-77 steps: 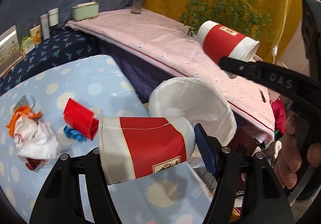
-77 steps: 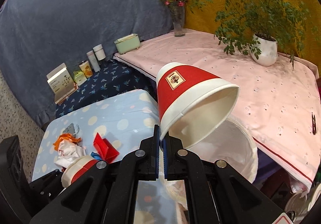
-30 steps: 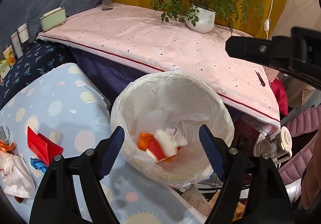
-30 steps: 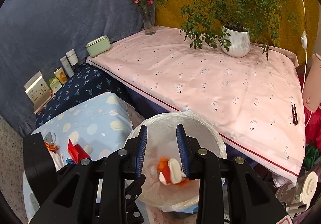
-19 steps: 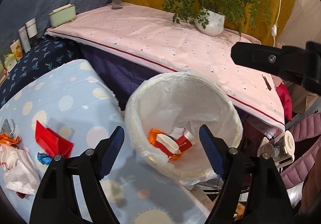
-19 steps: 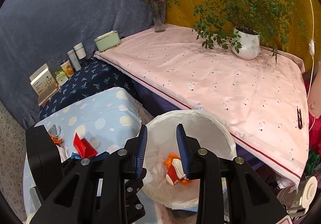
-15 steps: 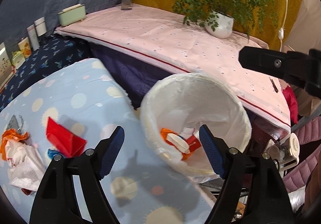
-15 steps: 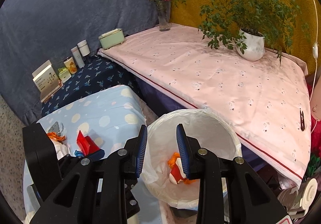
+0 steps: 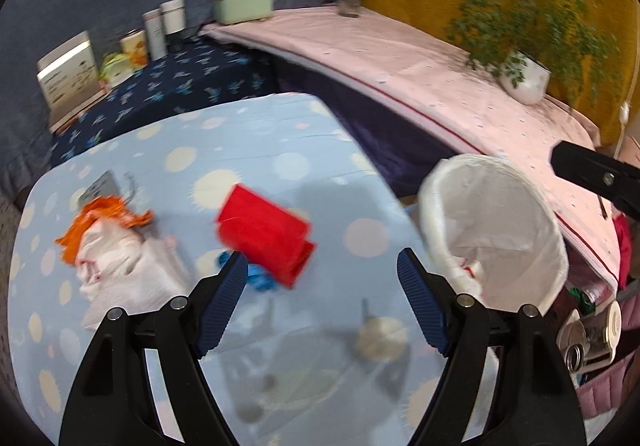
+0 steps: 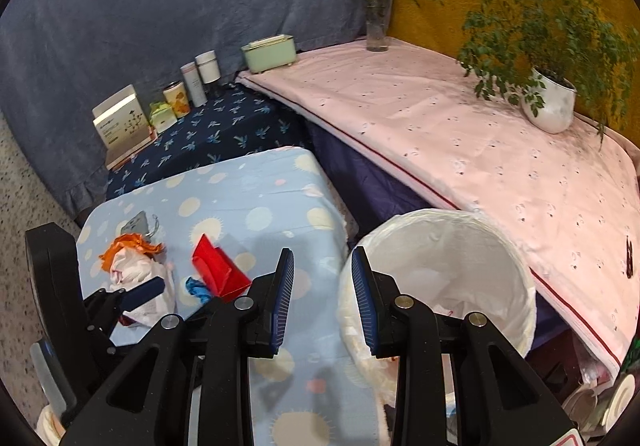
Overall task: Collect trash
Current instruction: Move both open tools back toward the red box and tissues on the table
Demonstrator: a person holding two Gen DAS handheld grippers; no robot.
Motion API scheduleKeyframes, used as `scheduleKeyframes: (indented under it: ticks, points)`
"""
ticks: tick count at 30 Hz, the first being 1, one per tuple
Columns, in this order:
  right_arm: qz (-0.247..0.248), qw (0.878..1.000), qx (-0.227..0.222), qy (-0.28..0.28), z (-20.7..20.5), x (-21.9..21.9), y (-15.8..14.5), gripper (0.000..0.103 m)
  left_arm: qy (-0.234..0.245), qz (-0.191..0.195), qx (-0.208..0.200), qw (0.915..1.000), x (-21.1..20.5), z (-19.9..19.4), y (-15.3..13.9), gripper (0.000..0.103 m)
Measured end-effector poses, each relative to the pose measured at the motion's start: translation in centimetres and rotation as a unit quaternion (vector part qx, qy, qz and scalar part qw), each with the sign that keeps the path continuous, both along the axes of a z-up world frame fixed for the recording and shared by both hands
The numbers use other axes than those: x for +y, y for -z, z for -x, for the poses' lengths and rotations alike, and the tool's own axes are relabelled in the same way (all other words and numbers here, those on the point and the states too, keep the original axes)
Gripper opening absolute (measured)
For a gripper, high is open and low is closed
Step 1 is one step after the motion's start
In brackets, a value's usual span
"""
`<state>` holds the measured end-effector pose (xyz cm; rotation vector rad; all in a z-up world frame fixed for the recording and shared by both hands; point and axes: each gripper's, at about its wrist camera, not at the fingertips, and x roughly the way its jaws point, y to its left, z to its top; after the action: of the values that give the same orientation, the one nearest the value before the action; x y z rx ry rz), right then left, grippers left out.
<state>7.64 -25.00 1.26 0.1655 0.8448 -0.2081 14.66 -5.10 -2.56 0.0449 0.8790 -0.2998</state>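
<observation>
A red carton [image 9: 266, 233] lies on the light blue dotted table [image 9: 256, 150], with a blue scrap [image 9: 258, 280] beside it. Left of it lies crumpled white tissue [image 9: 120, 266] with an orange wrapper [image 9: 100, 214]. My left gripper [image 9: 322, 304] is open and empty, just in front of the red carton. The white-lined bin [image 9: 492, 234] stands off the table's right edge with trash inside. In the right wrist view my right gripper [image 10: 322, 298] is open and empty, over the table edge beside the bin [image 10: 440, 274]; the red carton [image 10: 218, 270] and tissue [image 10: 136, 270] lie to its left.
A grey flat packet [image 9: 98, 188] lies at the table's far left. A pink-covered bench [image 10: 460, 134] holds a potted plant [image 10: 552, 102], a flower vase [image 10: 376, 22] and a green box [image 10: 270, 52]. Jars and boxes [image 10: 160, 102] stand on the dark blue cloth.
Both grippers let their red cups fall into the bin and now stand open. Both views have swung left from the bin toward the trash on the table.
</observation>
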Motion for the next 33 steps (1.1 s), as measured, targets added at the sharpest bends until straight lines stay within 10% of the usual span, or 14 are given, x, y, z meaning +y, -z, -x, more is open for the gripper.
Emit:
scheduleKeyframes:
  ticks: [7, 21, 26, 30, 33]
  points:
    - [-0.001, 0.999, 0.017, -0.032, -1.1, 3.4, 1.1, 0.030, -0.074, -0.035, 0.021, 0.9964, 5.7, 0.5, 1.4, 0.075]
    - [-0.022, 0.994, 0.060, -0.084, -3.8, 9.5, 4.6, 0.030, -0.144, 0.073, 0.105, 0.9813, 13.7, -0.6, 4.8, 0.073]
    - [-0.017, 0.992, 0.071, -0.106, -4.3, 11.3, 5.7, 0.030, -0.142, 0.083, 0.124, 0.9785, 14.1, -0.6, 6.1, 0.054]
    - [-0.015, 0.991, 0.076, -0.111, -4.6, 12.0, 6.2, 0.030, -0.129, 0.092, 0.138, 0.9777, 14.5, -0.5, 6.7, 0.004]
    - [-0.015, 0.990, 0.078, -0.116, -5.1, 12.4, 6.5, 0.030, -0.124, 0.095, 0.127, 0.9796, 15.2, -0.1, 6.4, 0.000]
